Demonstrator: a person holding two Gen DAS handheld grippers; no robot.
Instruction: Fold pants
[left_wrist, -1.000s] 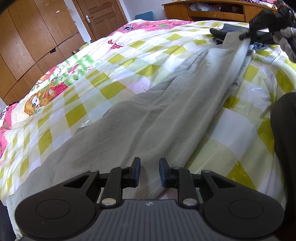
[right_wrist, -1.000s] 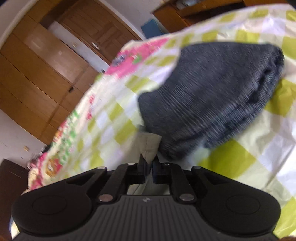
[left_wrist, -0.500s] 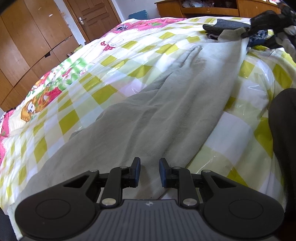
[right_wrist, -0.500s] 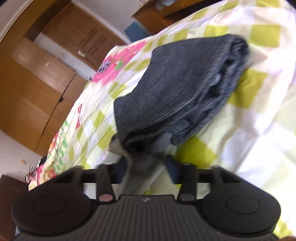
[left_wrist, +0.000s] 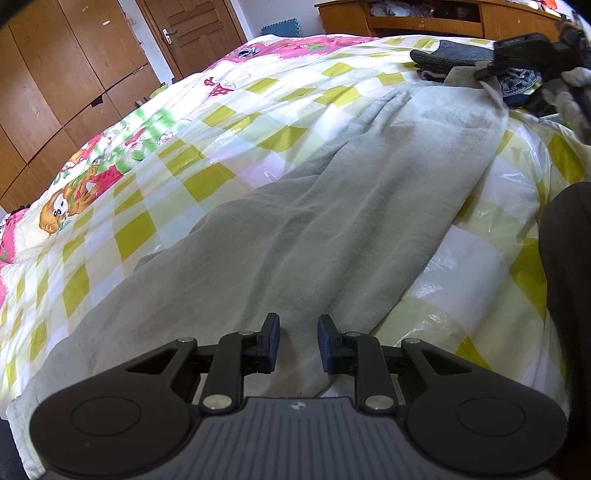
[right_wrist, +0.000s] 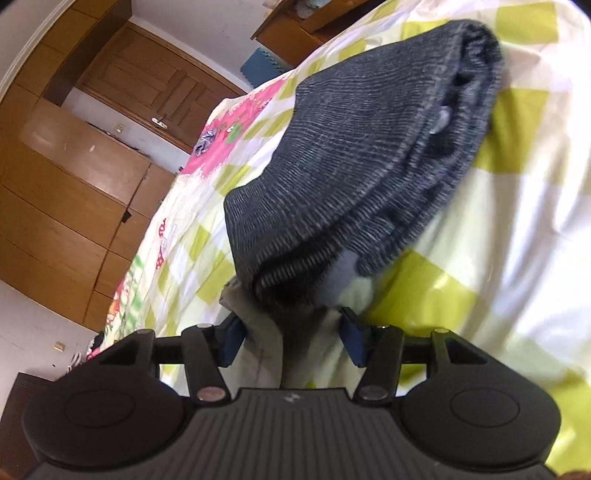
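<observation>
Grey pants laid out lengthwise on the bed, running along its near edge, over the yellow-checked sheet. Left tongs sit low over one end of the pants, jaws narrowly apart with a fold of grey cloth running between them; can't tell if the pads actually pinch it. Right tongs at the far end of the pants, jaws roughly half apart and closing, cloth edge lying between them, pads not pressing on it. Folded dark grey knit garment lies on the bed right past the right tongs, its near edge overlapping the pants end. Wooden wardrobe beyond the bed's far side
</observation>
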